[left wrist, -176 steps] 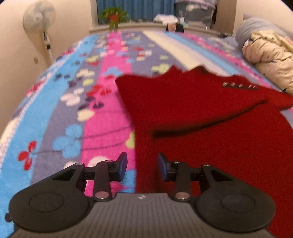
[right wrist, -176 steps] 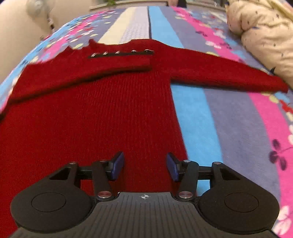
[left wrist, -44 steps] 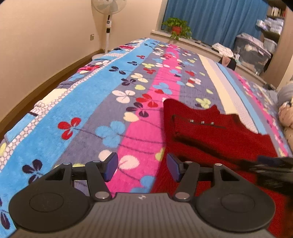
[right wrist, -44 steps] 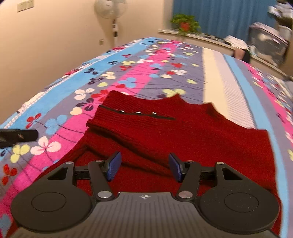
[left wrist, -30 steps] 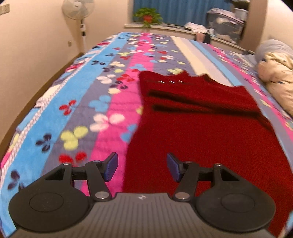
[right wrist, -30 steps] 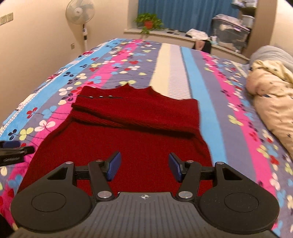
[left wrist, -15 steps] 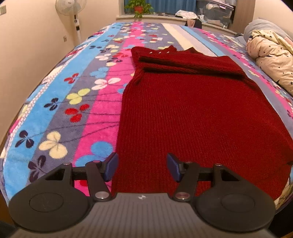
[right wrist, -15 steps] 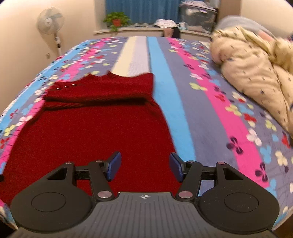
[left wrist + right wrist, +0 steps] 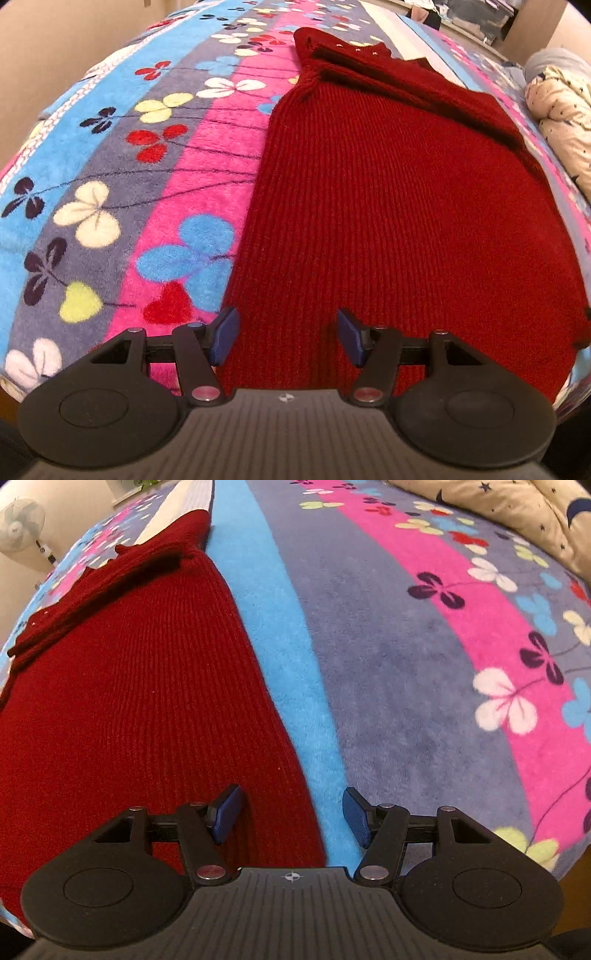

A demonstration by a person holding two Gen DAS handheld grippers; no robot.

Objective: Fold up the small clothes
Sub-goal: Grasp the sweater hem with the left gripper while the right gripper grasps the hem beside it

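Note:
A dark red knitted sweater (image 9: 388, 192) lies flat on the bed, both sleeves folded across its chest at the far end, its hem at the near bed edge. My left gripper (image 9: 286, 338) is open and empty, low over the sweater's near left hem corner. In the right wrist view the sweater (image 9: 129, 701) fills the left half. My right gripper (image 9: 291, 818) is open and empty, low over the sweater's near right hem corner, its left finger above the knit and its right finger above the blue stripe.
The bed has a striped floral blanket (image 9: 122, 155) in blue, grey and pink. A cream star-print duvet (image 9: 517, 513) is bunched at the right side. A standing fan (image 9: 16, 528) is by the far left wall. The bed's near edge lies just under both grippers.
Both grippers have dropped and moved in close to the sweater's hem corners, left to the left corner, right to the right. Both stay open. The sweater has not moved.

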